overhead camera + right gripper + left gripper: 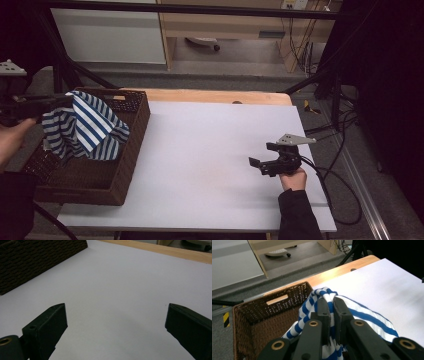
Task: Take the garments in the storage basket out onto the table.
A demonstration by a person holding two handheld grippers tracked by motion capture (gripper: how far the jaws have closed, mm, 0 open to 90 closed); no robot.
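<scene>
**Striped cloth pinched over the basket, right jaws wide over bare table**

The left gripper (331, 302) has its two black jaws drawn tight on a fold of the blue-and-white striped cloth (324, 293). In the left gripper view the pinched fold bulges up just past the fingertips, a narrow strip of it is caught between the pads, and the rest spills to both sides and down below the jaws. Beyond and to the left of the fingertips lies the brown wicker basket (259, 315), its handle slot in the far wall.

In the high view the left gripper (60, 101) comes in level from the left edge, the hand (12, 137) behind it. The striped cloth (85, 127) hangs from the fingertips in a loose bunch above the wicker basket (132, 145), draping down toward the basket's floor; whether its lowest edge touches the floor I cannot tell.

The right gripper (260, 161) sits well apart from the cloth, low over the white table (210, 150). In the right gripper view its jaws stand wide apart with nothing between them, only bare table (112, 290) ahead of the fingertips, and a corner of the basket (30, 262) far off to their upper left.
</scene>
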